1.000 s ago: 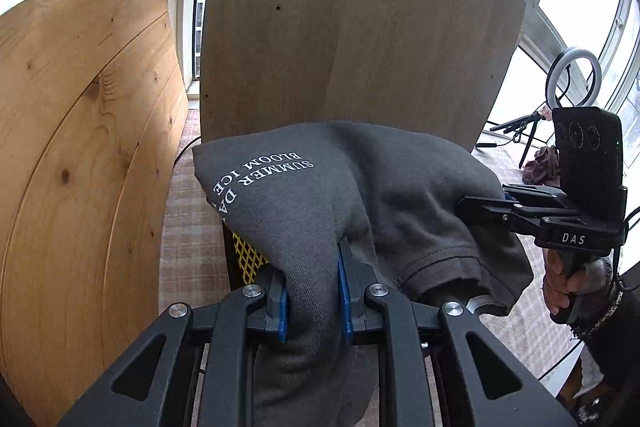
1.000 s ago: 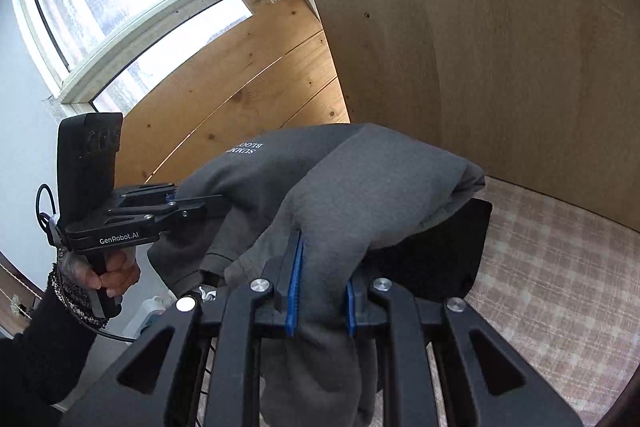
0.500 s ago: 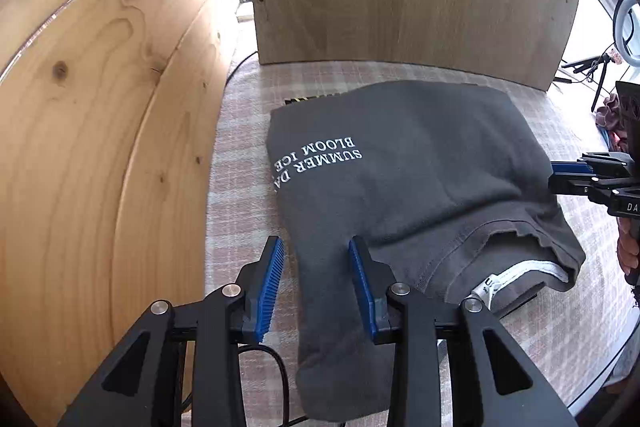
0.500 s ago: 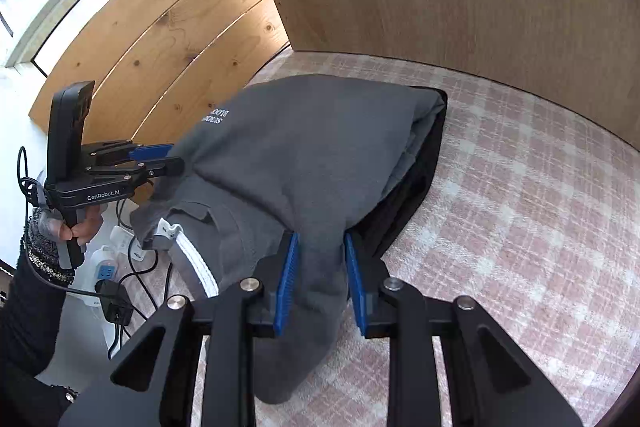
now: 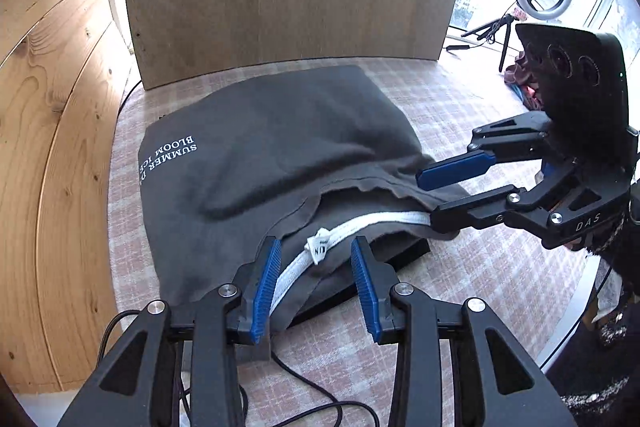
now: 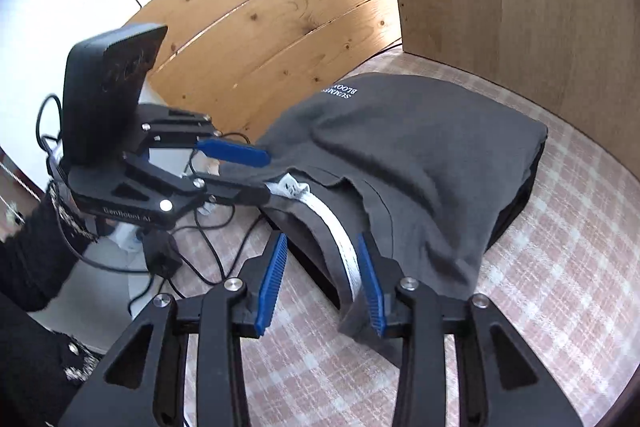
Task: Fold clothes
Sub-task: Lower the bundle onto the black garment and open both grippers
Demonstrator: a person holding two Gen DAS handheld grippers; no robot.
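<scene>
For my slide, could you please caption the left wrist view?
Both open grippers, left and right, straddle the folded grey sweatshirt's neckline on the checked tablecloth.

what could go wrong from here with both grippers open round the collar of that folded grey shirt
1. The left gripper and right gripper both straddle the grey t-shirt at its white-taped collar; closing or pulling back could snag it and undo the fold.
2. The shirt's near edge overhangs the dark item beneath, so it may slump.
3. Loose black cables at the table edge could catch a gripper.
</scene>
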